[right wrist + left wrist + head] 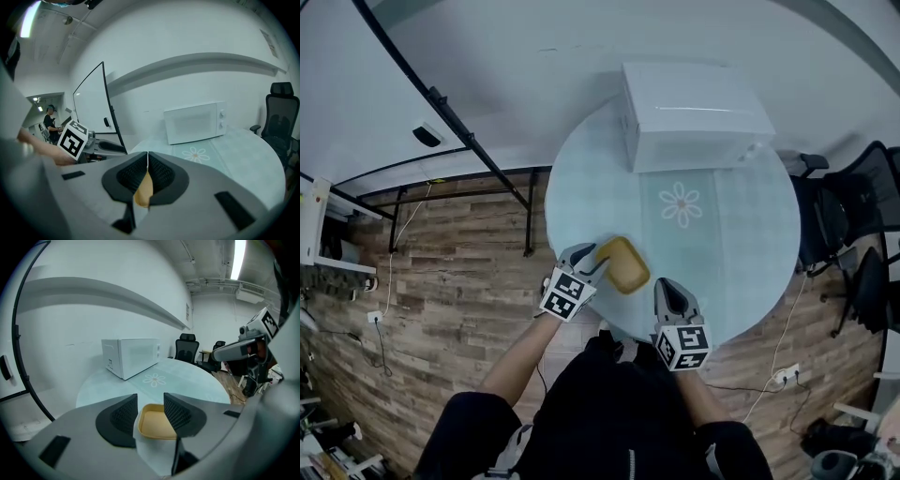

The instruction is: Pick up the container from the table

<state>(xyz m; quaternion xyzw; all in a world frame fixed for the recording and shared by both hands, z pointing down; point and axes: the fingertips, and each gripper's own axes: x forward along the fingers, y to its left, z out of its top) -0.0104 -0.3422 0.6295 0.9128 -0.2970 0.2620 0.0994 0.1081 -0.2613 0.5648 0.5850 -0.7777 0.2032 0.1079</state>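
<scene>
A shallow yellow container [623, 264] lies on the round pale table [750, 253] near its front left edge. My left gripper [592, 261] comes in from the container's left side with its jaws open. In the left gripper view the container [157, 425] shows in the gap of the left gripper [150, 401], and the pads do not press on it. My right gripper [667, 287] hovers at the table's front edge, to the right of the container, shut and empty. In the right gripper view a sliver of the container [144, 190] shows below the closed right gripper [147, 158].
A white microwave [694, 112] stands at the table's far side, with a flower-printed mat [681, 203] in front of it. Black office chairs [853, 216] stand to the right of the table. A black rail frame [478, 150] runs along the left, over wooden floor.
</scene>
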